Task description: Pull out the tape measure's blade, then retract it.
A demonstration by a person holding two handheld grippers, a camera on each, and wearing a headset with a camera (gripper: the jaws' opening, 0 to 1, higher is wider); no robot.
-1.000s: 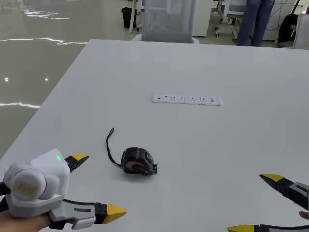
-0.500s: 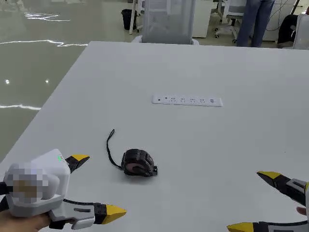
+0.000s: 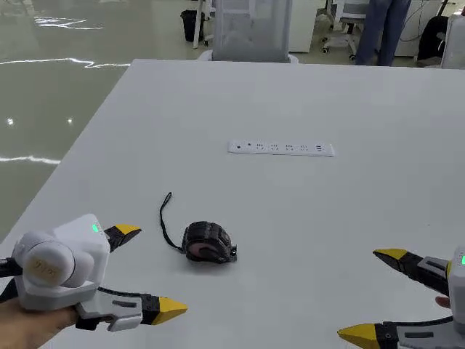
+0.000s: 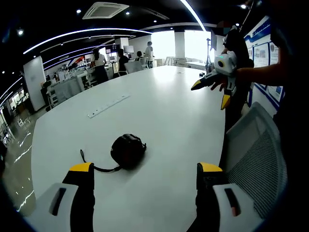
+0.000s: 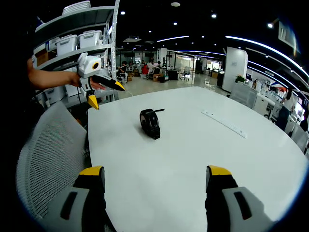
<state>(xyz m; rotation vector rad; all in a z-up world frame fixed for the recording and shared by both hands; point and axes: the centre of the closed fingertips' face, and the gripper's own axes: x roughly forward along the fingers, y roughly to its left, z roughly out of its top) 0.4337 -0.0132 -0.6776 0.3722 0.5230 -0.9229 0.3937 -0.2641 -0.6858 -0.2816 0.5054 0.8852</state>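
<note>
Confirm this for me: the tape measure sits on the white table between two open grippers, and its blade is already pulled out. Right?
Not quite. The blade is not out: in the head view the tape measure lies closed, with only its black strap trailing from it. The rest holds: it sits on the white table between the open left gripper and right gripper.

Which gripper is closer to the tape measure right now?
The left gripper: it sits just beside the tape measure, while the right gripper is clearly farther off.
</note>
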